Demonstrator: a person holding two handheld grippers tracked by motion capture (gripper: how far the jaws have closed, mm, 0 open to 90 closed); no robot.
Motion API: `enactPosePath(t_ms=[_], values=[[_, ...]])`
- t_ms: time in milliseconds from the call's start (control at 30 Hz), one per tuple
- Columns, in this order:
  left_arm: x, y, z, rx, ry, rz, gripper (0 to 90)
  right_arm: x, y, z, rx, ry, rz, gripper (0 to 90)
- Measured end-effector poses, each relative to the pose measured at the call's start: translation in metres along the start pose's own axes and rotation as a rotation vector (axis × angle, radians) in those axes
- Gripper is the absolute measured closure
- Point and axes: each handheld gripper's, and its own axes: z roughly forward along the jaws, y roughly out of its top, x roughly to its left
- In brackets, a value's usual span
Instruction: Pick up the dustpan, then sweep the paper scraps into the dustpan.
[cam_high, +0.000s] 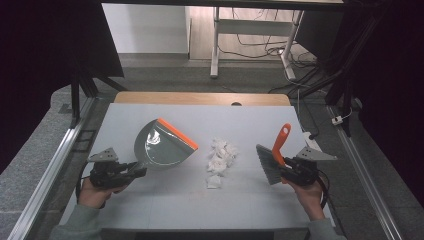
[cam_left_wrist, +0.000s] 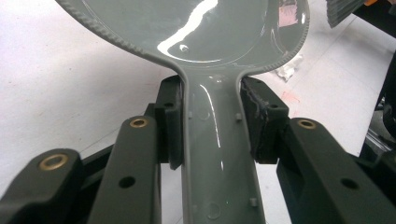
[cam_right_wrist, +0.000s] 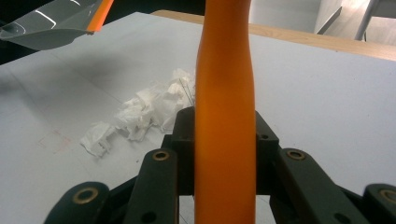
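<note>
At far left of the high view, left claw (cam_high: 136, 169) clamped on the handle of a grey dustpan (cam_high: 162, 146), jaws pressed to either side of the handle in the left gripper view (cam_left_wrist: 212, 121). Held by the left hand (cam_high: 92, 192), sleeve entering from the bottom edge. Dustpan (cam_left_wrist: 196, 28) pan glossy and empty, tilted, its orange lip (cam_high: 177, 133) turned toward the middle of the tabletop (cam_high: 150, 200); whether the lip touches the surface, cannot tell. Seen again at top left of the right gripper view as a grey shell (cam_right_wrist: 51, 25) with an orange edge.

Just right of the dustpan, near the tabletop's middle, a small heap of crumpled white paper scraps (cam_high: 220, 159), one piece lying a little apart toward the near edge. Same scraps (cam_right_wrist: 140, 114) lying left of the orange handle in the right gripper view, resting on the white surface.

Farther right, a hand brush (cam_high: 275, 156) with dark grey bristles (cam_high: 266, 165) facing the scraps and an orange handle (cam_right_wrist: 225, 116) rising up and away. Right claw (cam_high: 286, 171) closed on that handle, jaws tight against both its sides in the right gripper view. Held by the right hand (cam_high: 306, 192). Brush apart from the scraps, with bare tabletop between.

Behind the white surface, a wooden edge (cam_high: 200, 98), then grey floor and white table legs (cam_high: 216, 45) with cables.
</note>
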Motion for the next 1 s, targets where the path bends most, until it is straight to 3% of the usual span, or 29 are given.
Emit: enactPosePath(t_ms=[1000], values=[[-0.025, -0.005, 0.008, 0.101, -0.069, 0.102, 61.3, 0.002, 0.004, 0.000, -0.019, 0.003, 0.006, 70.3]])
